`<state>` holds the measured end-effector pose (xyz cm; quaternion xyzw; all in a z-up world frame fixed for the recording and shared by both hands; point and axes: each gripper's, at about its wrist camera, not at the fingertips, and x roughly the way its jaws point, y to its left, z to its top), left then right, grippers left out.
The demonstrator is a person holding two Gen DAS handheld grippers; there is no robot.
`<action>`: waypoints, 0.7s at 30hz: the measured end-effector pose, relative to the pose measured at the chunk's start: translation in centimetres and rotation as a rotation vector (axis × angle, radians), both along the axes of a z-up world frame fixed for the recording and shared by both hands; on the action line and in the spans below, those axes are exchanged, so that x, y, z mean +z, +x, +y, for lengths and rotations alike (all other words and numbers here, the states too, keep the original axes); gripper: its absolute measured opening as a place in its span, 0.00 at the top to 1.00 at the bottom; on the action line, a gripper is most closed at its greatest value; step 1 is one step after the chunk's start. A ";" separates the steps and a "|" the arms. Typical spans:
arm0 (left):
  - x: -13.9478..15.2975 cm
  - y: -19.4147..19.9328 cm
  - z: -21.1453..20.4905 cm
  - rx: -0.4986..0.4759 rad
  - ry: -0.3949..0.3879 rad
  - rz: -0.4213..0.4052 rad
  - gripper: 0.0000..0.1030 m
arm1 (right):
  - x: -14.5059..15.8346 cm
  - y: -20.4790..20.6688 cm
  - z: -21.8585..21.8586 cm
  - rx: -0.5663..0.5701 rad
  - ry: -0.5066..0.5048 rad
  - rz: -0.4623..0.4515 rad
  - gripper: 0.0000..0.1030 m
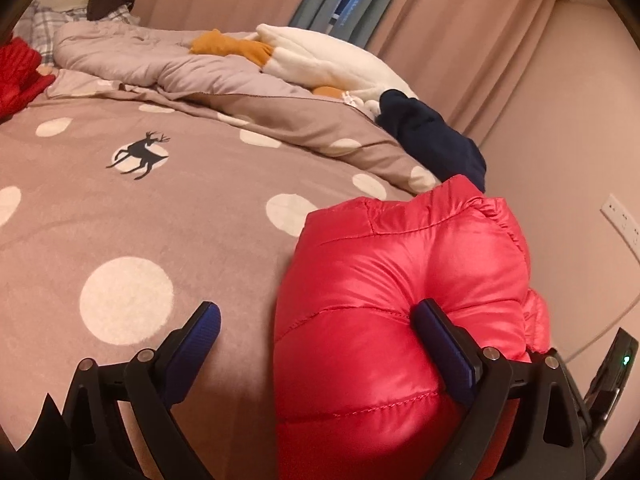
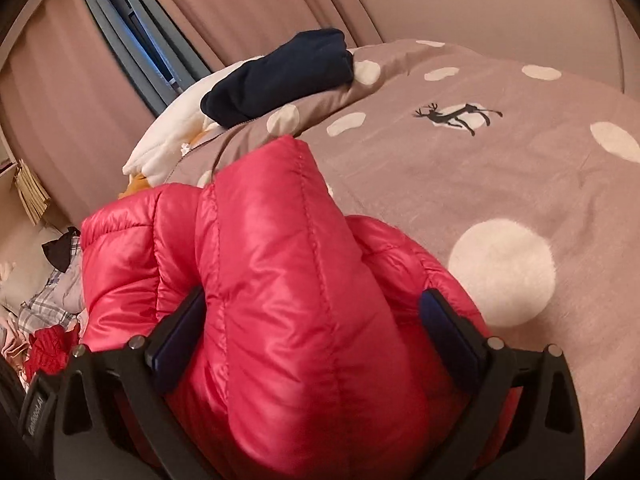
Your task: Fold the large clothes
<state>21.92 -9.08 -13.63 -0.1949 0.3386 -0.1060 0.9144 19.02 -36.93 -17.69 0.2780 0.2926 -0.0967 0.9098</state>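
A shiny red puffer jacket (image 1: 384, 300) lies bunched on the bed at its right edge; it also fills the lower middle of the right wrist view (image 2: 260, 300). My left gripper (image 1: 320, 320) is open wide: its right finger (image 1: 440, 344) presses into the jacket, its left finger (image 1: 200, 332) is over bare bedspread. My right gripper (image 2: 312, 328) has its jaws wide apart around a thick fold of the jacket, both pads touching it; I cannot tell if it is clamped.
The bedspread (image 1: 160, 220) is taupe with white dots and a deer print. A rumpled duvet (image 1: 160, 64), a white and orange plush (image 1: 320, 56) and a navy garment (image 1: 432, 140) lie at the far side. Red clothing (image 1: 16, 72) sits far left. Curtains (image 1: 440, 20) hang behind.
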 end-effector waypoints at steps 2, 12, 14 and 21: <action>-0.2 0.1 0.2 0.002 -0.014 0.007 0.04 | -0.1 0.2 -0.2 0.016 0.018 0.007 0.01; -1.1 0.2 0.7 0.018 -0.080 0.013 0.00 | -0.4 0.6 -1.1 0.024 0.054 0.007 0.01; -1.2 0.2 0.6 0.024 -0.079 0.012 0.00 | -0.3 0.6 -0.8 0.021 0.041 0.010 0.01; -1.3 -0.2 -0.3 0.058 -0.028 -0.032 0.00 | -0.2 0.7 -0.2 -0.004 -0.010 0.024 0.02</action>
